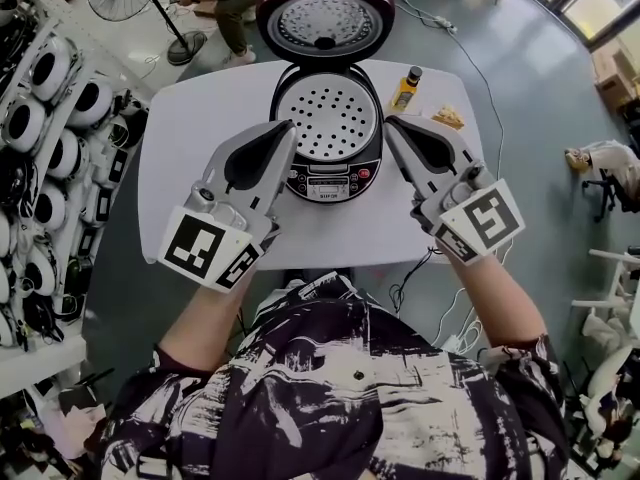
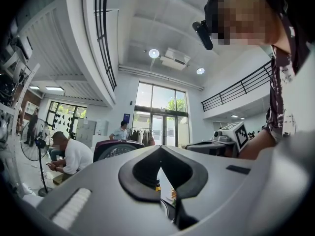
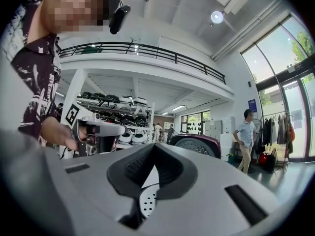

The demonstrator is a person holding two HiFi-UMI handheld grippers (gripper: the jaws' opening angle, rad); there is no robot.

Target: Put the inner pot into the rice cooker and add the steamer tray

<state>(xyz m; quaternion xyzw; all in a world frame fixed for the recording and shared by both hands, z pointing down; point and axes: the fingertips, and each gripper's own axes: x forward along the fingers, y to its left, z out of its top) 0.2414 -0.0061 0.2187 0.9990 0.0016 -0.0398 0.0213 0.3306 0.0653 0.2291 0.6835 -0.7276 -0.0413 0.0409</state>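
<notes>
Lid [image 1: 325, 20]: glossy maroon plastic.
Tray [image 1: 328, 121]: matt pale metal, perforated, inside cooker [image 1: 325, 180].
Table [image 1: 190, 118]: smooth matt white, under cooker.
Left gripper [image 1: 288, 128], right gripper [image 1: 390, 124]: matt grey plastic; black ribbed pads [image 3: 140, 167].

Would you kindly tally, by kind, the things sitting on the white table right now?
rice cooker: 1
steamer tray: 1, inside the cooker
bottle: 1
small yellow item: 1, too small to identify
Total: 4
</notes>
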